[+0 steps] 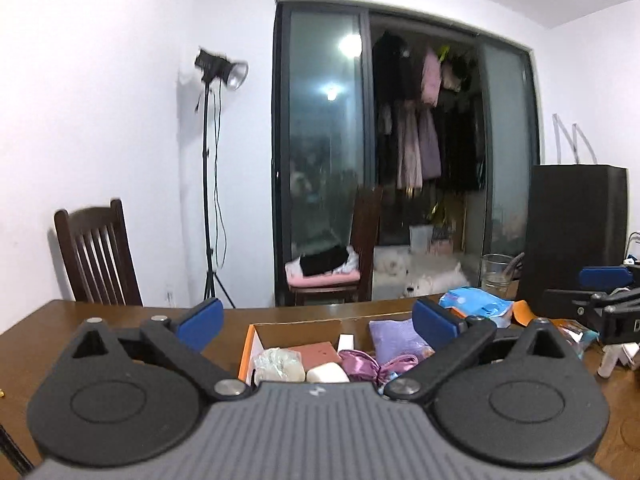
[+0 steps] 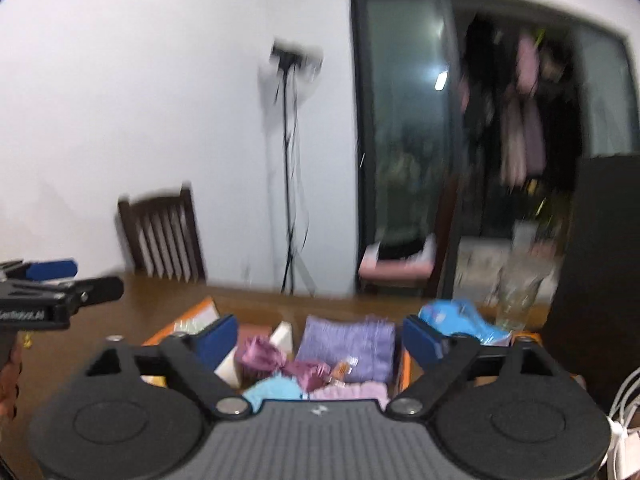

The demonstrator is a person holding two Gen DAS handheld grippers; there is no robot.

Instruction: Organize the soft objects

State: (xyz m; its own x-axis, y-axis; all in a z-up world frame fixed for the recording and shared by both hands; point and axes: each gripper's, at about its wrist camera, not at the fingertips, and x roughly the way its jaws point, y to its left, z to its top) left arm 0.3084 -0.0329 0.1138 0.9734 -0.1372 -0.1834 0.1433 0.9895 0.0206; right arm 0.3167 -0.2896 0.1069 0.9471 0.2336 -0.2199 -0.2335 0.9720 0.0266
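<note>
An orange-edged cardboard box [image 1: 247, 344] sits on the wooden table and holds soft things: a lilac folded cloth [image 1: 394, 338], a shiny purple satin pouch [image 1: 360, 364], a white sponge block [image 1: 326, 374], a clear plastic bundle [image 1: 278, 364] and a red-brown pad [image 1: 316, 352]. My left gripper [image 1: 318, 322] is open and empty above the box. In the right wrist view the box [image 2: 406, 364] shows the lilac cloth [image 2: 346, 340], the satin pouch [image 2: 280, 360], a light blue cloth [image 2: 276, 394] and a pink cloth [image 2: 352, 394]. My right gripper [image 2: 320, 338] is open and empty above it.
A blue plastic packet [image 1: 478, 306] and a glass [image 1: 496, 274] stand behind the box beside a black box [image 1: 576, 236]. White cables [image 2: 624, 420] lie at the right. Two dark wooden chairs [image 1: 96, 252] and a light stand [image 1: 208, 184] are behind the table.
</note>
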